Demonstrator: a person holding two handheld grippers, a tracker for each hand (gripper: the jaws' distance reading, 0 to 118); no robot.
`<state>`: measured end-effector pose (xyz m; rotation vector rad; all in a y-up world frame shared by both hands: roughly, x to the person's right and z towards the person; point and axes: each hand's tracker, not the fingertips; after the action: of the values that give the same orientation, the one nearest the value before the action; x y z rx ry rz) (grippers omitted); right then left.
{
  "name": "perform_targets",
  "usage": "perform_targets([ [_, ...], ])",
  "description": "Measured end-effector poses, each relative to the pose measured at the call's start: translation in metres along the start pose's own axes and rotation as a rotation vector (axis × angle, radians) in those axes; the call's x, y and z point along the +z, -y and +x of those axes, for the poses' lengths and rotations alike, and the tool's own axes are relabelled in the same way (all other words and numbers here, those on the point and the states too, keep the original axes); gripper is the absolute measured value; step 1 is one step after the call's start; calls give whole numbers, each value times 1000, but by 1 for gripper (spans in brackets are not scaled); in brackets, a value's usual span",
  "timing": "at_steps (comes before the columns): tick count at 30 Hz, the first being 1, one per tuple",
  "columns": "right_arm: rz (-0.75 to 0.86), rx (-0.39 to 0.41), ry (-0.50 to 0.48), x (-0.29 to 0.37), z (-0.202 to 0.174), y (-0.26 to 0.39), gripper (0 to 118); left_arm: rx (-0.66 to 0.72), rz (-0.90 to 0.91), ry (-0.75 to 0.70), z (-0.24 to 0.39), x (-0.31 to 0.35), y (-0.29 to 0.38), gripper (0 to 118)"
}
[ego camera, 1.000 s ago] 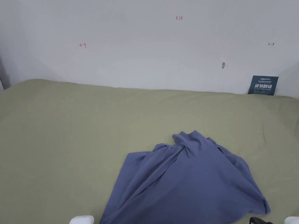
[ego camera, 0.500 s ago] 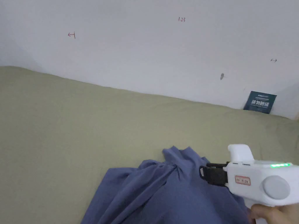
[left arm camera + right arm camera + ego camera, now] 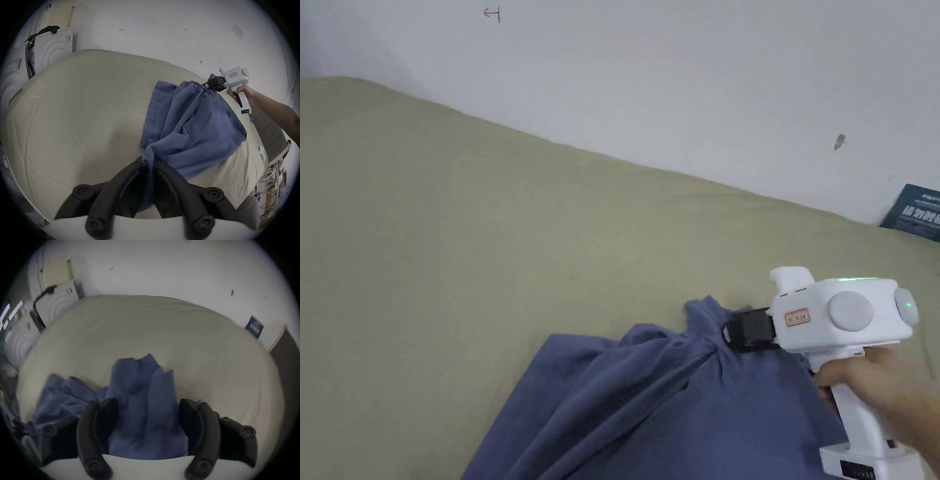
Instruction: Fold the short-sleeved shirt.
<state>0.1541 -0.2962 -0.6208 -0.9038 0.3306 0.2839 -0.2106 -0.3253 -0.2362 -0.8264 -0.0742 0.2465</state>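
Surface: a bed [image 3: 456, 206] under a smooth olive-green sheet, lightly creased, set against a plain white wall [image 3: 675, 75].

Shirt: a blue short-sleeved shirt [image 3: 650, 406], thin soft woven cloth, lying bunched on the near right part of the bed, with long folds fanning out from its far end.

My right hand-held gripper [image 3: 731, 330]: a white plastic pistol body with black jaws, gripped in my right hand [image 3: 862, 381]. Its nose is at the gathered far peak of the shirt. In the right gripper view the jaws [image 3: 147, 410] stand wide apart with a ridge of blue cloth between them, not pinched.

My left hand-held gripper [image 3: 148, 162]: at the shirt's near end, by the near edge of the bed. Its two black jaws are closed together on a twisted tail of the cloth, which runs down between them.

Why held this way: I judge that taking the shirt at two opposite ends lets me lift it and pull it taut, so the wrinkles drop out before any fold.

Progress: the shirt is not yet spread flat; no fold is made.

Next, as I judge: close the right jaws on the far peak.

Beyond the bed: white moulded foam panels [image 3: 53, 50] at the far left corner.
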Motion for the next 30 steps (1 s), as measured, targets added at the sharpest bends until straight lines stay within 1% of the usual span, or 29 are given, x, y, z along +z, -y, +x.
perform_targets([
  [1,5,13,46,0,-1,2,72,-3,-2,0,0,0,0,9],
  [2,1,-18,27,0,1,4,59,-4,-3,3,0,0,1,9],
  [3,-2,-82,-23,3,5,7,42,-1,-1,3,0,0,1,9],
  [4,-9,-145,-87,3,10,9,17,4,0,7,0,0,2,9],
  [5,-5,-187,-100,4,11,12,8,9,-3,11,-1,0,2,9],
  [6,26,-189,-69,11,9,15,8,14,-3,14,-1,0,2,9],
  [7,56,-184,-66,18,8,17,8,17,-1,14,-1,1,2,9],
  [10,162,-206,-105,48,5,19,8,20,9,22,-1,5,0,9],
  [13,279,-214,-116,84,2,22,8,26,44,40,0,14,-11,9],
  [16,377,-242,-138,124,-2,24,8,39,106,75,1,24,-26,9],
  [18,445,-230,-145,147,-4,24,8,30,143,92,2,30,-40,9],
  [20,494,-207,-107,169,-6,20,8,11,184,95,5,34,-58,9],
  [22,497,-195,-92,188,-3,14,8,-9,230,98,6,39,-77,9],
  [24,527,-198,-56,206,3,6,8,1,271,121,5,44,-103,9],
  [26,586,-174,-18,224,8,-1,8,-24,326,143,6,48,-129,9],
  [28,575,-178,-22,236,18,-13,8,-69,366,146,12,53,-158,9],
  [30,580,-184,14,247,23,-25,8,-91,403,160,16,57,-186,9],
])
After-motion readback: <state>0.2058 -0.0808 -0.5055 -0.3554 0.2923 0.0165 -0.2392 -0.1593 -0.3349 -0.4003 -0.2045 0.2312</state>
